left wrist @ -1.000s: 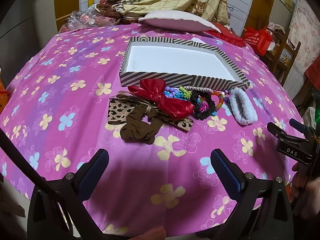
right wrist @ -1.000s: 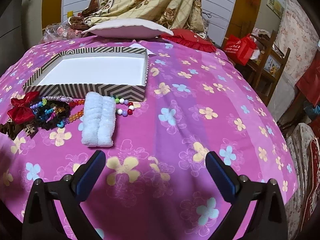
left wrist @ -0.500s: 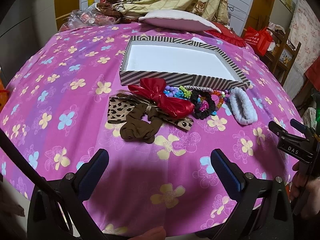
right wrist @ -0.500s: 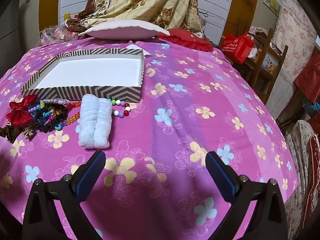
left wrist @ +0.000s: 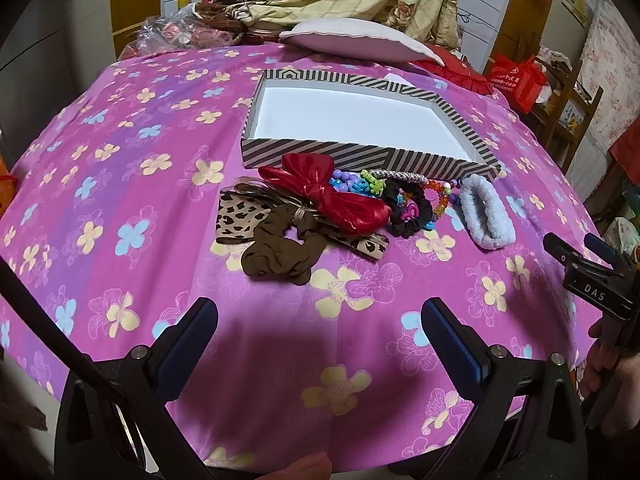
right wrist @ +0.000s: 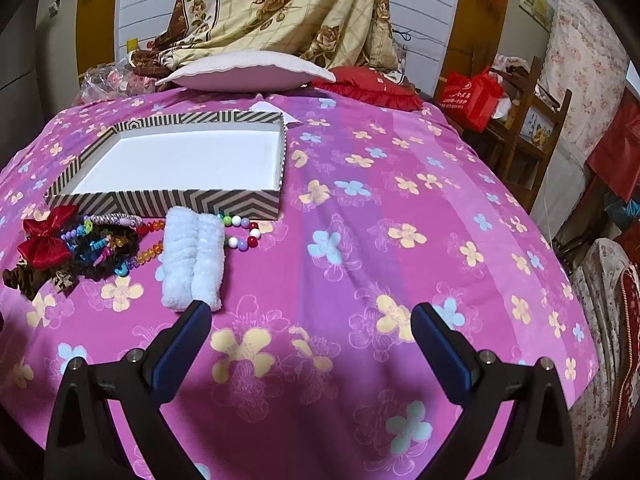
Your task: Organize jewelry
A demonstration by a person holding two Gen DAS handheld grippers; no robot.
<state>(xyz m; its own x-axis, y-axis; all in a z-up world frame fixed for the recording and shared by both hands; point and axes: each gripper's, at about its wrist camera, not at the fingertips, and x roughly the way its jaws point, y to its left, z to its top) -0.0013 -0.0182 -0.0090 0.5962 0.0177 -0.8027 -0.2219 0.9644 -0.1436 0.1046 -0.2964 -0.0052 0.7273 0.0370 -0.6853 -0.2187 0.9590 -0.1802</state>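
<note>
A striped box (left wrist: 360, 156) with a white empty inside (right wrist: 180, 160) sits on the pink flowered cloth. In front of it lies a pile: a red bow (left wrist: 332, 196), a brown scrunchie (left wrist: 280, 256), a leopard-print band (left wrist: 236, 216), a black scrunchie (left wrist: 412, 212), coloured bead strings (right wrist: 240, 236) and a white fluffy band (right wrist: 194, 256). My left gripper (left wrist: 320, 320) is open and empty, just short of the brown scrunchie. My right gripper (right wrist: 310, 328) is open and empty, its left fingertip beside the near end of the white band. The right gripper also shows at the right edge of the left wrist view (left wrist: 588, 264).
A white pillow (right wrist: 244, 74), a red cushion (right wrist: 372, 88) and a draped floral cloth (right wrist: 280, 8) lie behind the box. A wooden chair (right wrist: 536, 128) with a red bag (right wrist: 472, 96) stands beyond the right edge. The cloth drops off at the near edge.
My right gripper has moved forward and slightly left, toward the white fluffy band. The left gripper has barely moved. No object has shifted.
</note>
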